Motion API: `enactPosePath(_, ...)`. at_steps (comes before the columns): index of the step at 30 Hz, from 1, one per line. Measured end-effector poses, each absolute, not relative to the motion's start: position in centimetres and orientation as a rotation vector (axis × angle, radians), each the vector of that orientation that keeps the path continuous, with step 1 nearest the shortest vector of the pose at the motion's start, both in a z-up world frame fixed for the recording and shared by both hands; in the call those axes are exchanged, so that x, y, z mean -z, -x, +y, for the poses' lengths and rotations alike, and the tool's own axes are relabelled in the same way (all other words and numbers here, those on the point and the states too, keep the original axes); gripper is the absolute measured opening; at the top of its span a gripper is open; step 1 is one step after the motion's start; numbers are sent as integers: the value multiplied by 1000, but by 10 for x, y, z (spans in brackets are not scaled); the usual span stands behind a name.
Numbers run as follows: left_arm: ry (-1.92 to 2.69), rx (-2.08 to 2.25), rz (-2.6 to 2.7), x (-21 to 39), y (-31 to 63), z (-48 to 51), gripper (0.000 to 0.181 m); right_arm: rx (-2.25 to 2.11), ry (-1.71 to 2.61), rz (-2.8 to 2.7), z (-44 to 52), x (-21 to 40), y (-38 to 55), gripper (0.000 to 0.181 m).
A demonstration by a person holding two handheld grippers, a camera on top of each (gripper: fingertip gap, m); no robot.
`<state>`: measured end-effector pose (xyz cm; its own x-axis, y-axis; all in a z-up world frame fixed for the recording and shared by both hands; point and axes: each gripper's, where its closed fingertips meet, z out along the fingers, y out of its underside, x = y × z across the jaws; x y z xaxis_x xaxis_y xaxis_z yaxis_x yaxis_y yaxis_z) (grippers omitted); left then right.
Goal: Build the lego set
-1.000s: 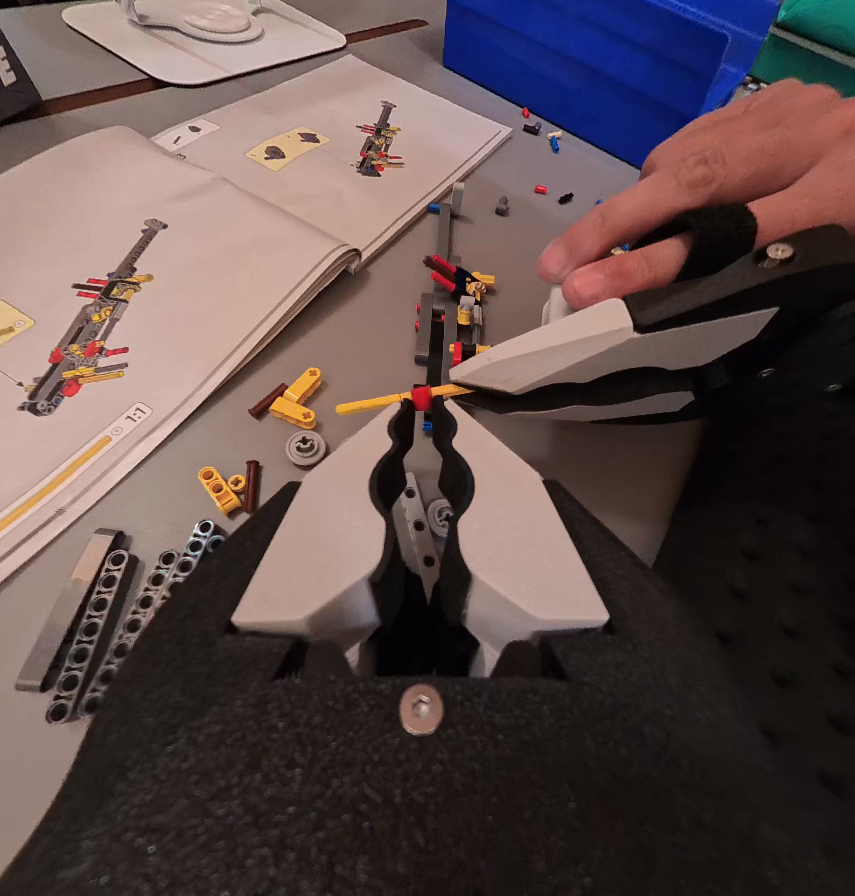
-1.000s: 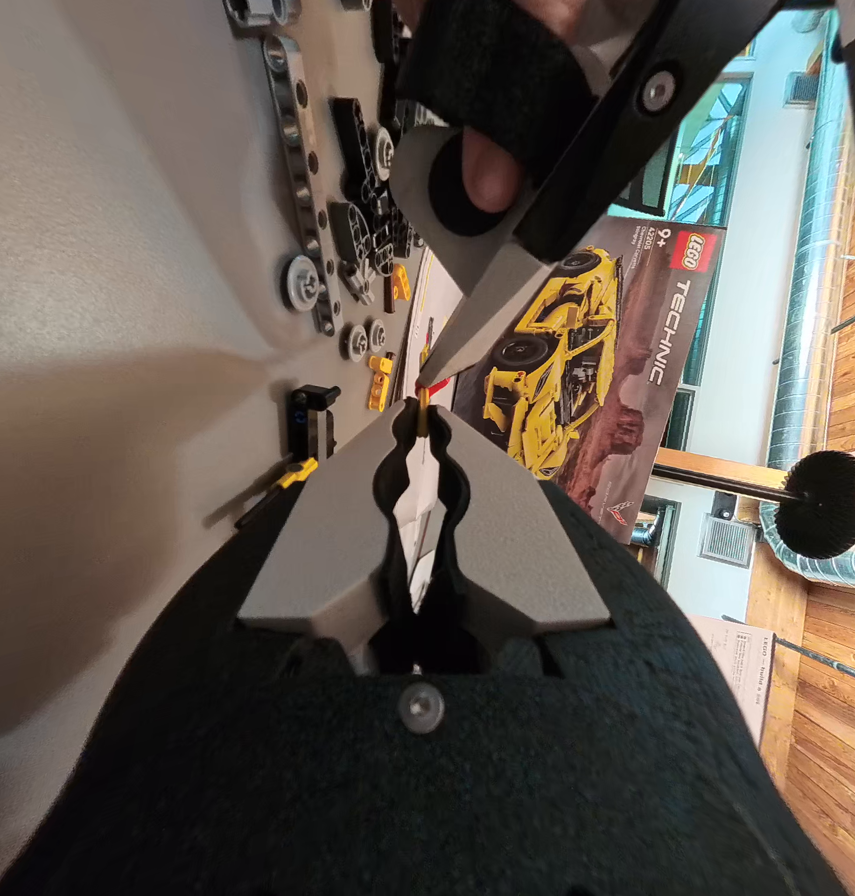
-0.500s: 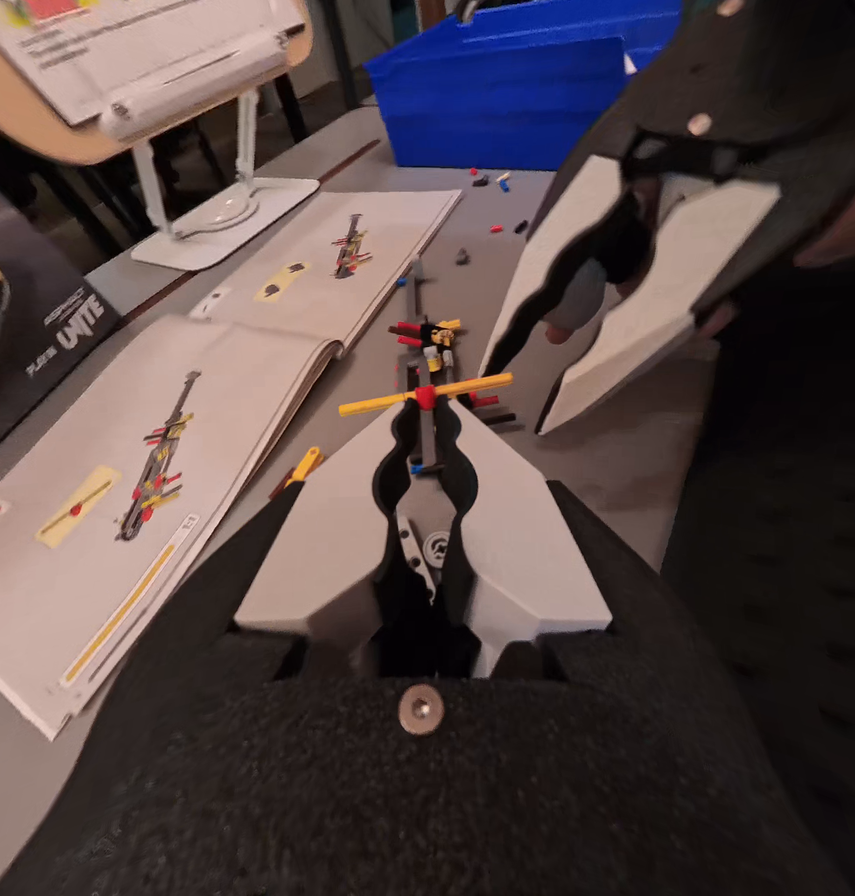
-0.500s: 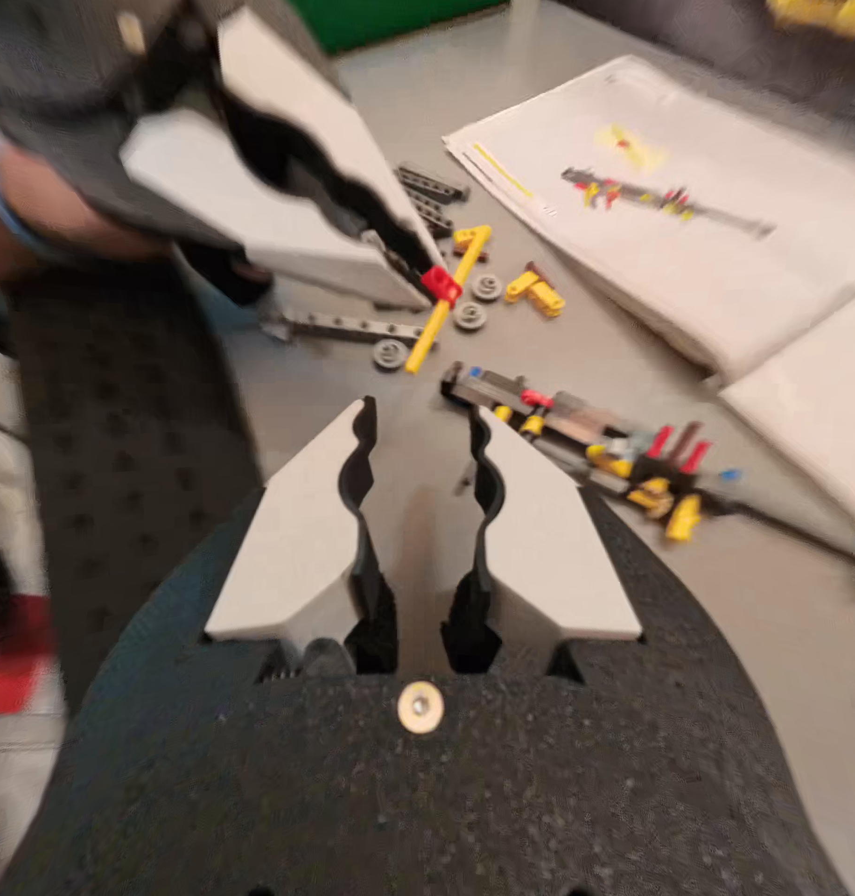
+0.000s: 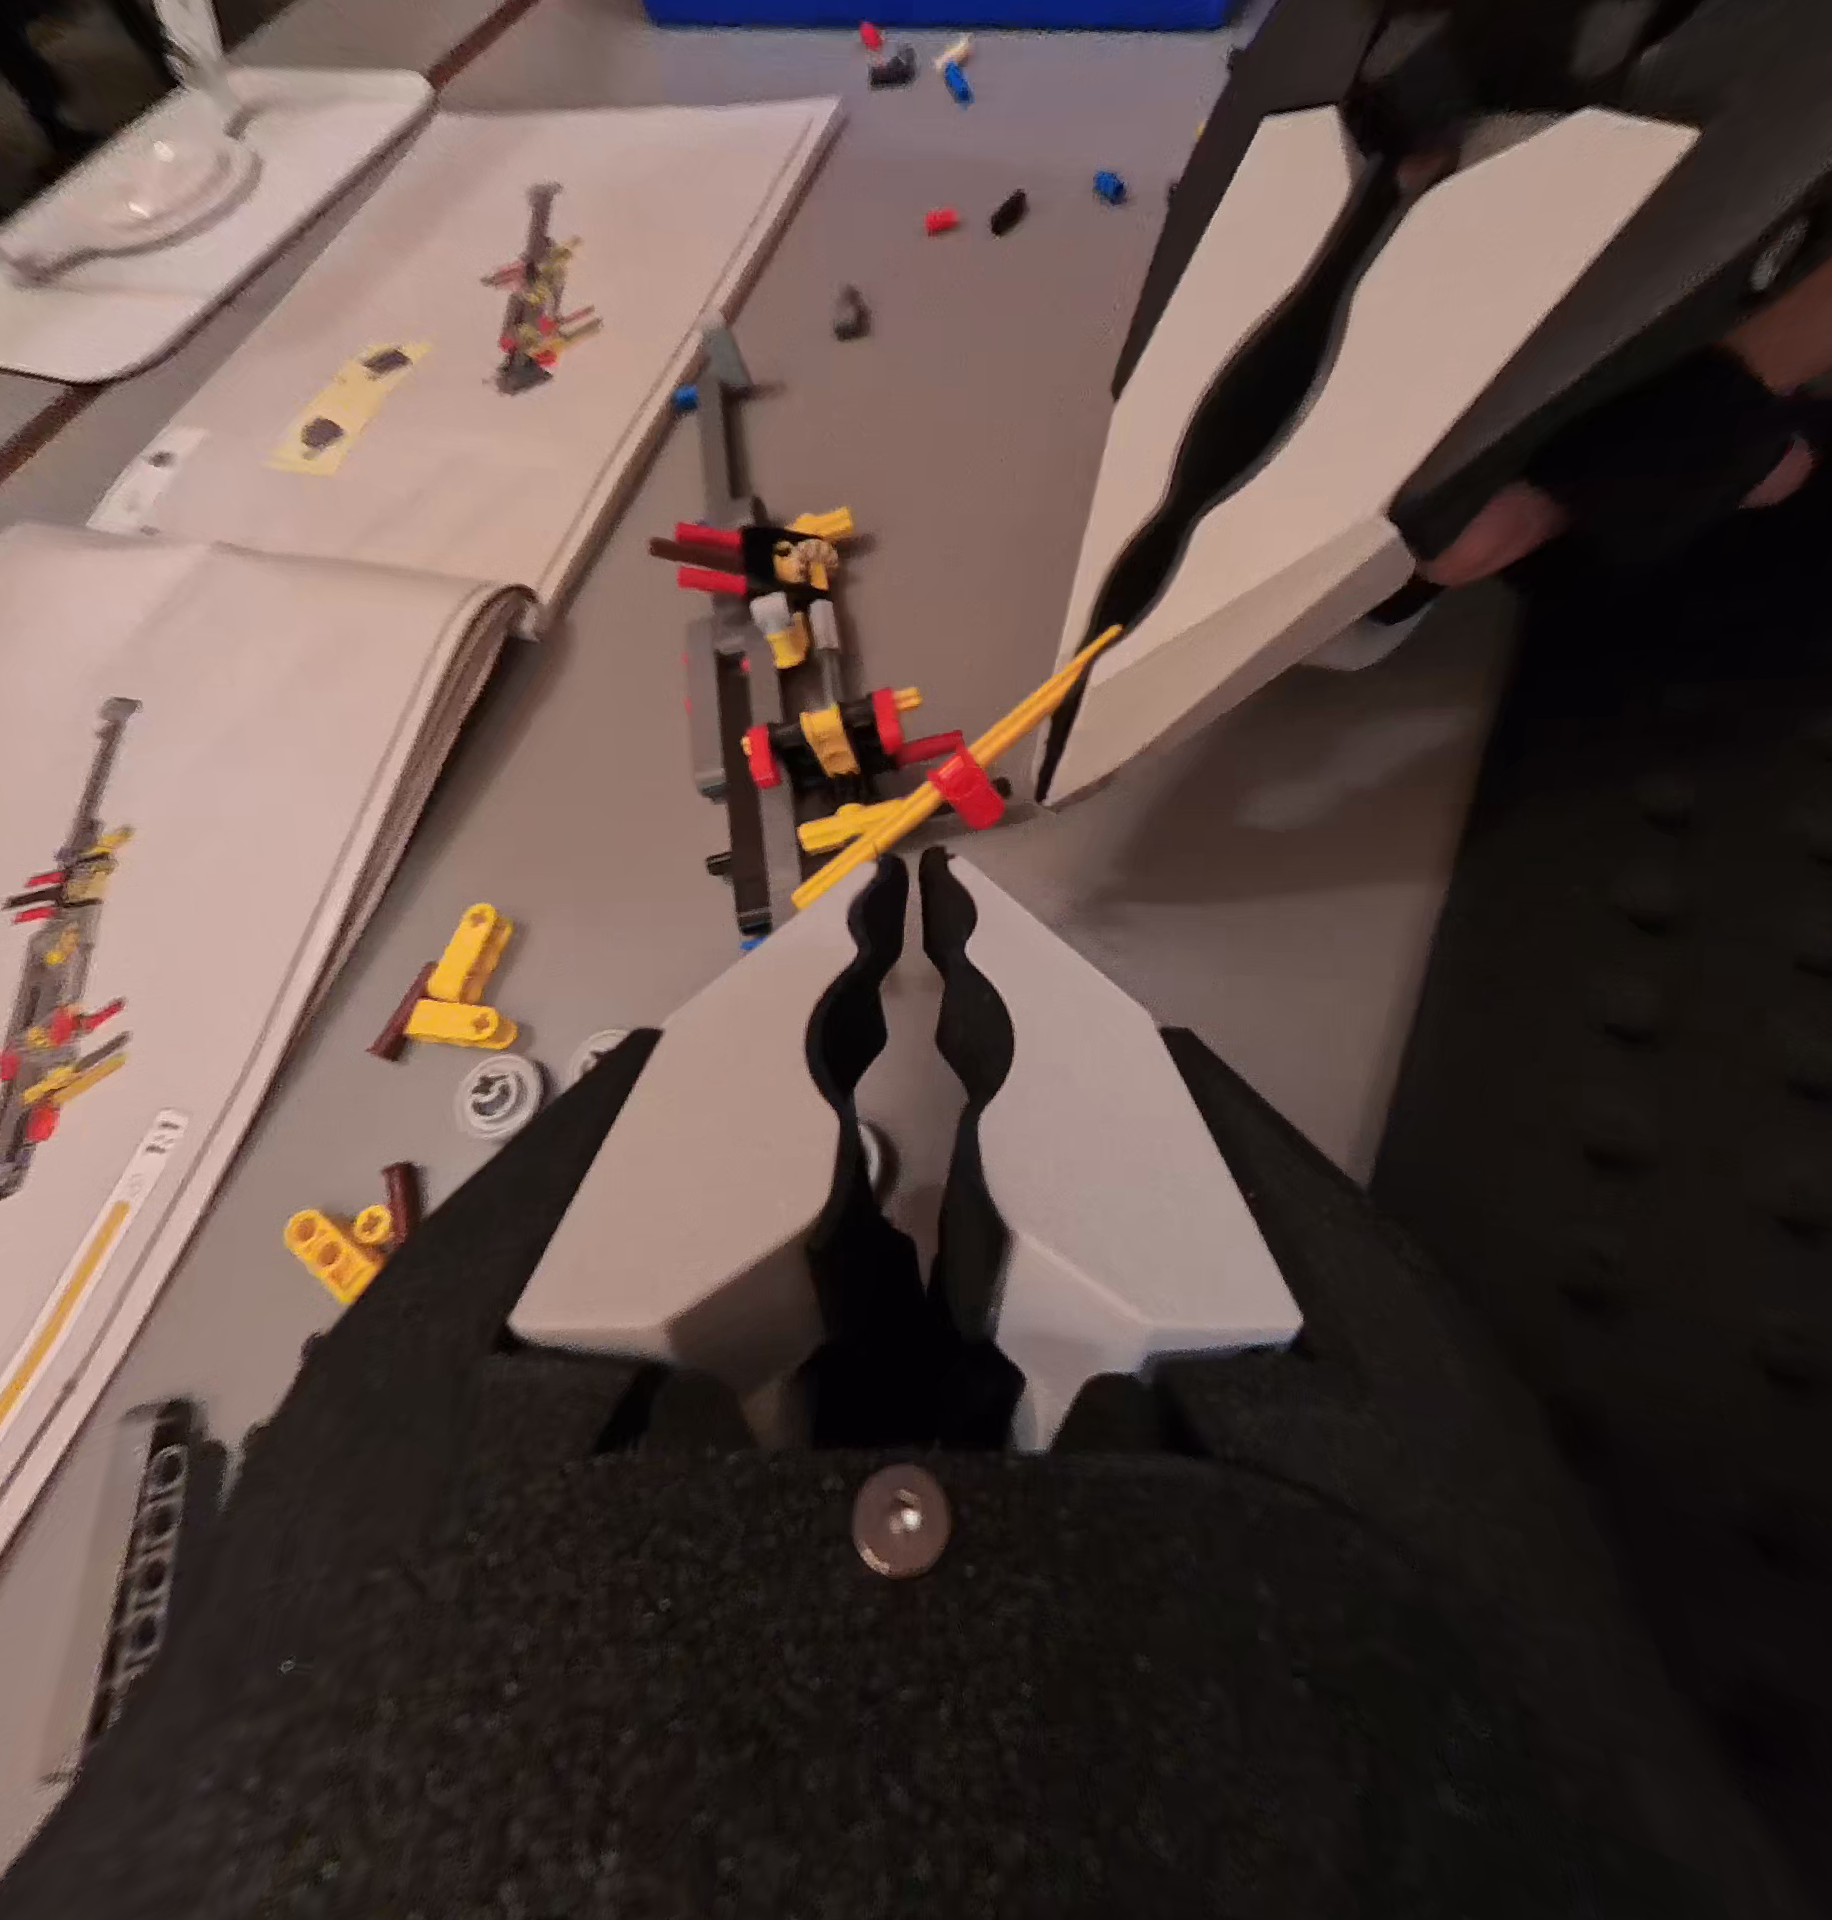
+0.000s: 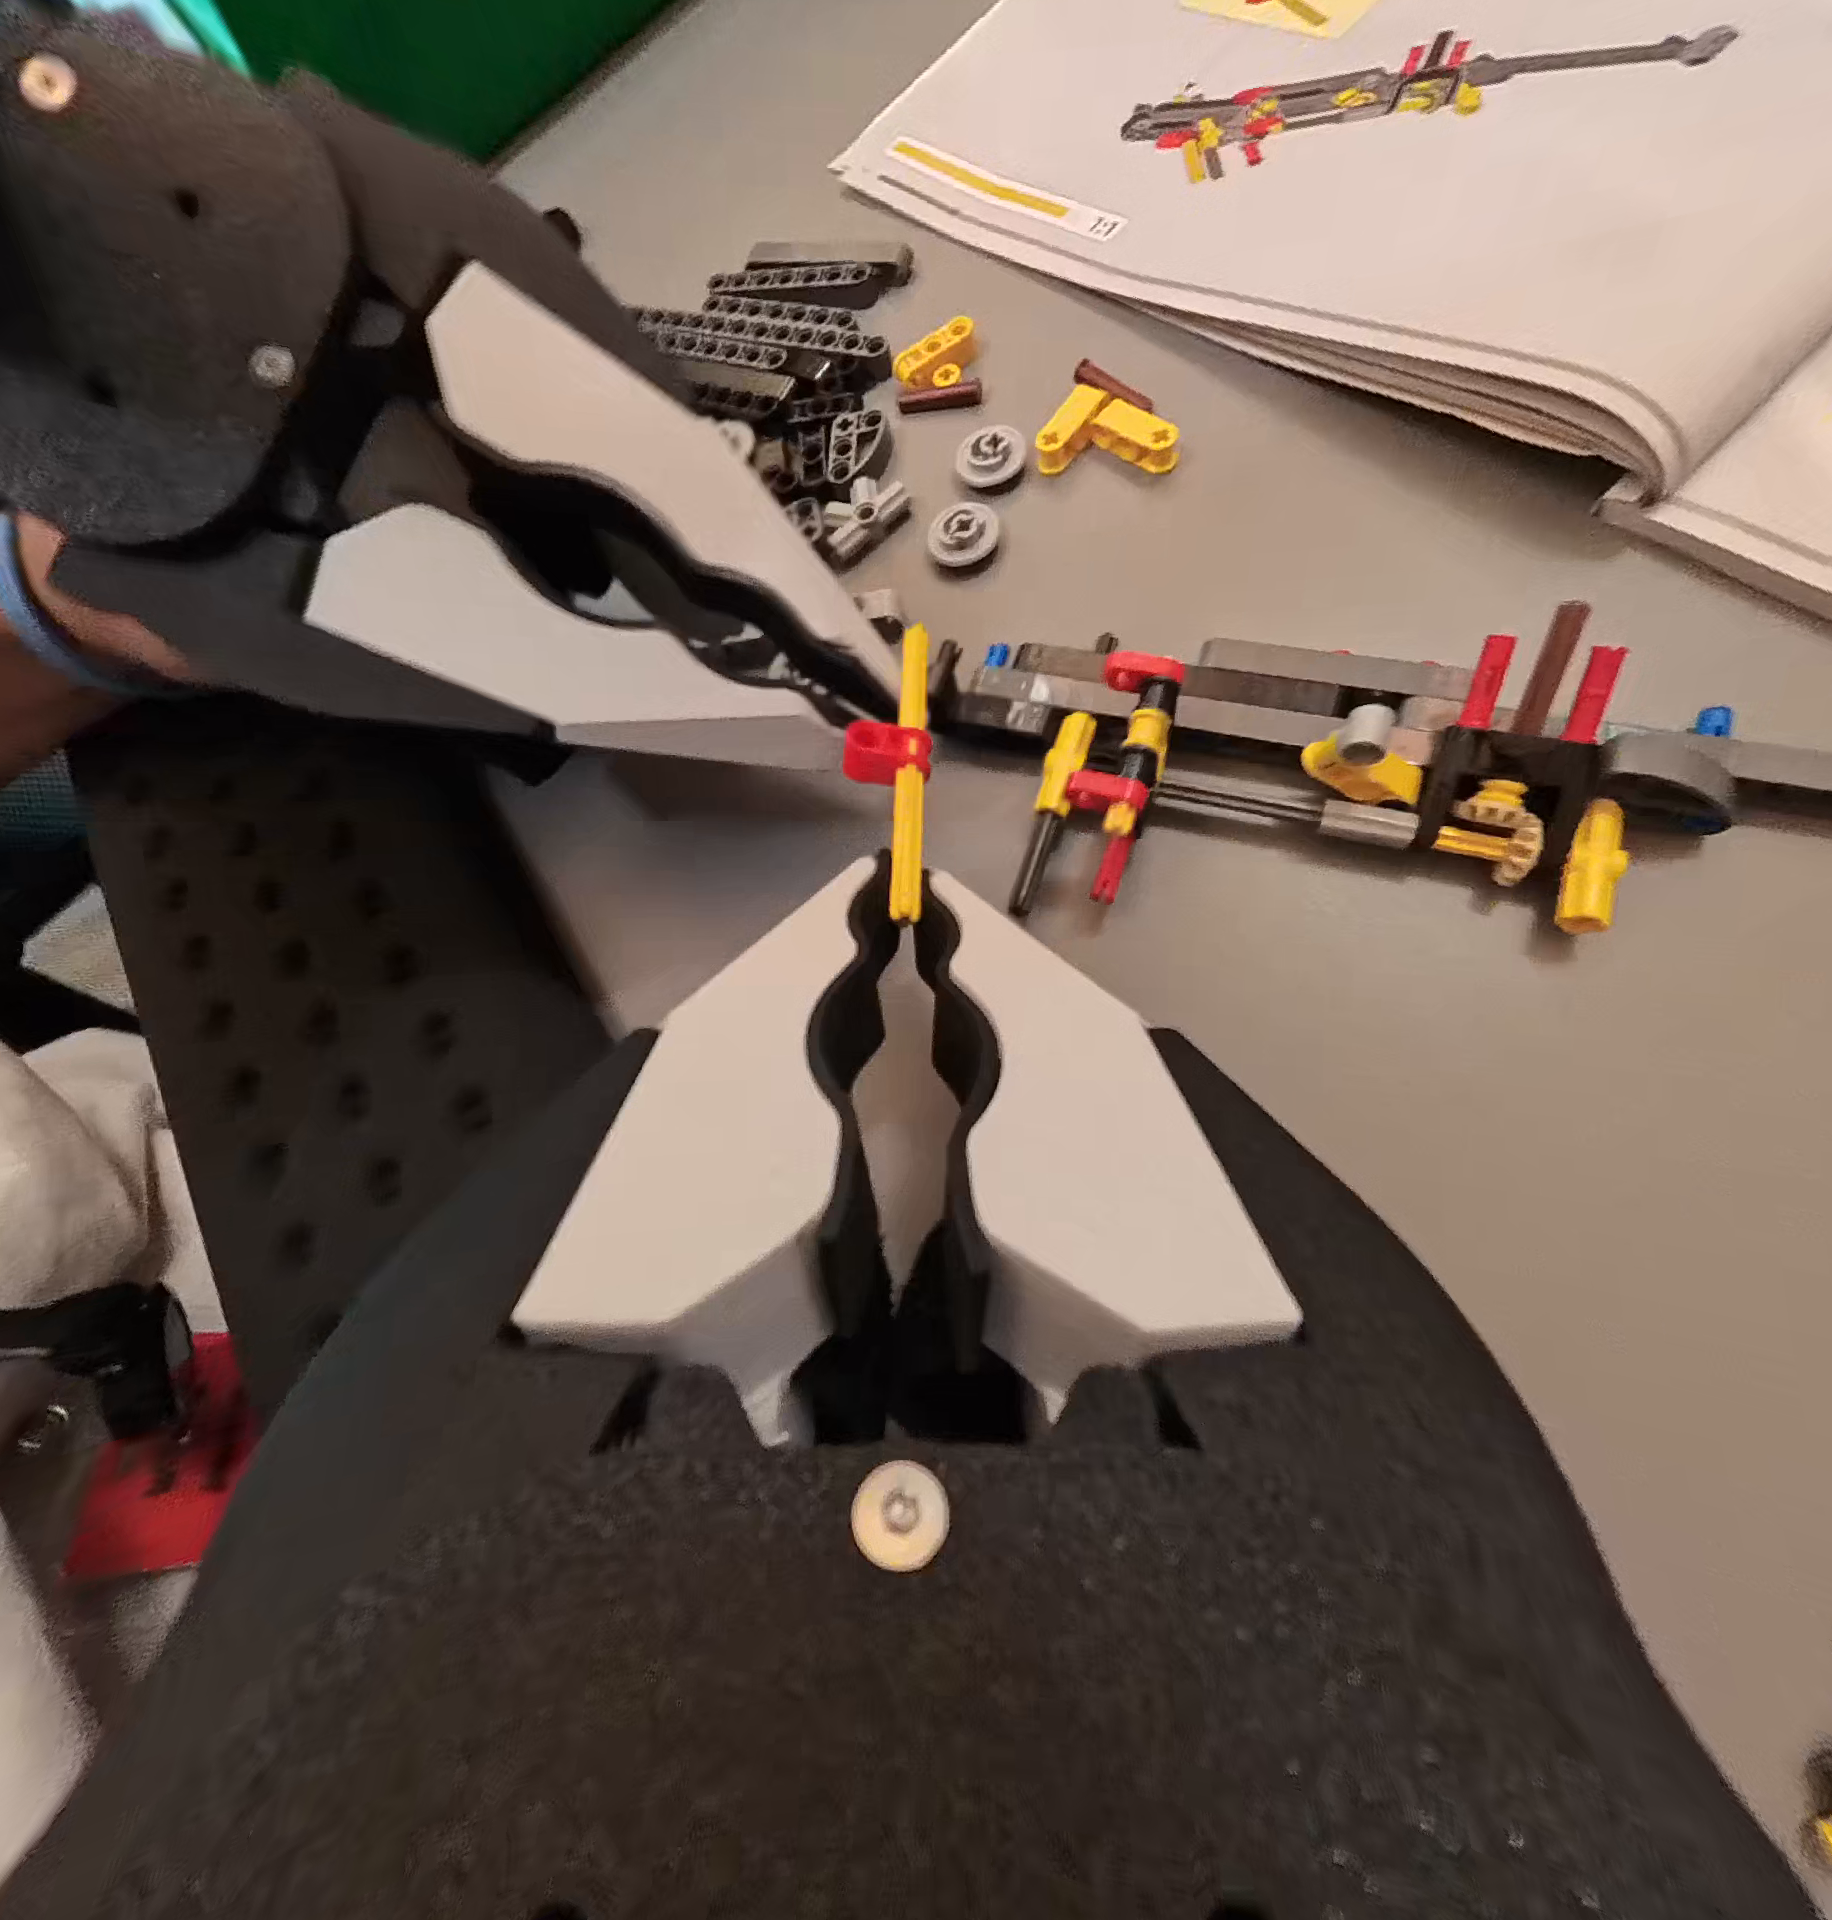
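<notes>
A thin yellow axle (image 6: 908, 821) carries a red connector (image 6: 884, 750). My right gripper (image 6: 904, 885) is shut on the axle's near end and holds it just above the table. My left gripper (image 6: 876, 698) comes in from the left, with its tips against the axle beside the red connector. In the left wrist view my left gripper (image 5: 904, 868) shows a narrow empty gap between its tips. The axle (image 5: 891, 836) runs slantwise just ahead of them into my right gripper (image 5: 1073, 717). The long grey, black, red and yellow assembly (image 6: 1307, 707) lies on the table just behind, and it also shows in the left wrist view (image 5: 777, 665).
The open instruction booklet (image 5: 268, 727) lies to the left. Near it are yellow connectors (image 6: 1104, 431), grey round pieces (image 6: 990, 457) and a heap of black beams (image 6: 777, 332). Small loose pins (image 5: 943, 218) lie farther off. A black perforated mat (image 5: 1670, 935) borders the table.
Half a second ago my right gripper was open and apart, and my left held the axle at the red connector. Now the right has shut on the axle's end. The left's tips have parted.
</notes>
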<state>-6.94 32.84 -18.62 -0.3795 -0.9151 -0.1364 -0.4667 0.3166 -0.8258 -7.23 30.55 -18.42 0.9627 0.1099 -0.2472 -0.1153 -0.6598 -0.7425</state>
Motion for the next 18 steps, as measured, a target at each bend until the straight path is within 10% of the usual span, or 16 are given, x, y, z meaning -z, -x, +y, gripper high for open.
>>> enactPosePath(18, 1287, 874, 2134, 197, 54, 350, 36, 277, 2436, -180, 290, 212, 51, 1)
